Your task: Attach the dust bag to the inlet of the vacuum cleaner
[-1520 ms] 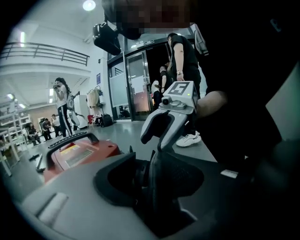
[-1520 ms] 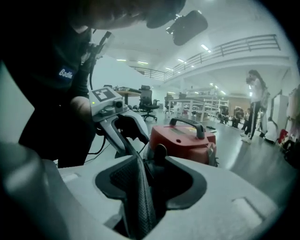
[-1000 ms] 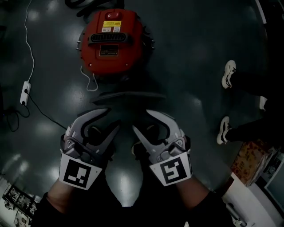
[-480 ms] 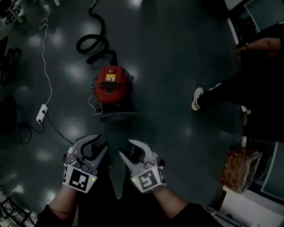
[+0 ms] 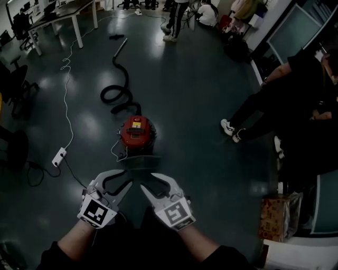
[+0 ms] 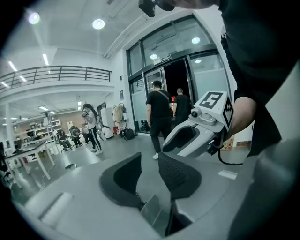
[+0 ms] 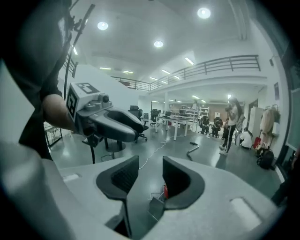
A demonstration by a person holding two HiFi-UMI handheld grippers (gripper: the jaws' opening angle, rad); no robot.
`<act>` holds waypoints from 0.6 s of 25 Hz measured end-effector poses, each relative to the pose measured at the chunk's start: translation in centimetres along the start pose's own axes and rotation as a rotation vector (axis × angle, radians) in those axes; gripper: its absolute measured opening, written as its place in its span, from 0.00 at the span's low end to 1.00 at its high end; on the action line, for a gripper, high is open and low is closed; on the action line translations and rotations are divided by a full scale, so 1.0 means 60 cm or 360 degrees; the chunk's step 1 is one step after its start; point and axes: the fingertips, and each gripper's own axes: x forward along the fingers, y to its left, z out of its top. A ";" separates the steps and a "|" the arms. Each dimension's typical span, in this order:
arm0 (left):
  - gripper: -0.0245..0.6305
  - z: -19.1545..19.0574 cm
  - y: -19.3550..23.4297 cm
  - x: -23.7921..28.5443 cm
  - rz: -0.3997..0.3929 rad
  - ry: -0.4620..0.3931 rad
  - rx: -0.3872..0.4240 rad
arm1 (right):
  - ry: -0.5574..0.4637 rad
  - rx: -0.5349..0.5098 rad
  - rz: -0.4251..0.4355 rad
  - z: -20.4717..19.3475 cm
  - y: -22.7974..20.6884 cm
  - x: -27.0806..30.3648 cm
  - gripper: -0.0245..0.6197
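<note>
Vacuum cleaner (image 5: pixel 137 133) on open floor (image 5: pixel 203 87), hose (image 5: pixel 117 93) beyond it, desks (image 5: pixel 59 12) upper left

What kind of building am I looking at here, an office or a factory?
Probably an open lab or office hall. It has work desks, a railed mezzanine overhead, tall glass entrance doors, and a red vacuum cleaner on the polished floor.

Below and ahead of the left gripper (image 5: pixel 128 177) and right gripper (image 5: pixel 147 180), whose empty jaws are closing, bare floor lies open as far as the red vacuum cleaner (image 5: pixel 137 132) and its hose (image 5: pixel 125 74) beyond. A corded power strip (image 5: pixel 59 156) lies to their left. To their right, a seated person's legs (image 5: pixel 248 116) and a box (image 5: pixel 274 224) narrow the way
</note>
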 end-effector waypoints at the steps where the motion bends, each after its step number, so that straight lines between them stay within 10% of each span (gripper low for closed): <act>1: 0.22 0.003 -0.009 -0.022 -0.0019 -0.0024 -0.0004 | -0.0018 0.0012 -0.0011 0.016 0.020 -0.004 0.29; 15: 0.21 0.079 -0.104 -0.217 -0.0149 -0.0173 0.0039 | -0.0079 0.0077 0.0011 0.126 0.207 -0.076 0.27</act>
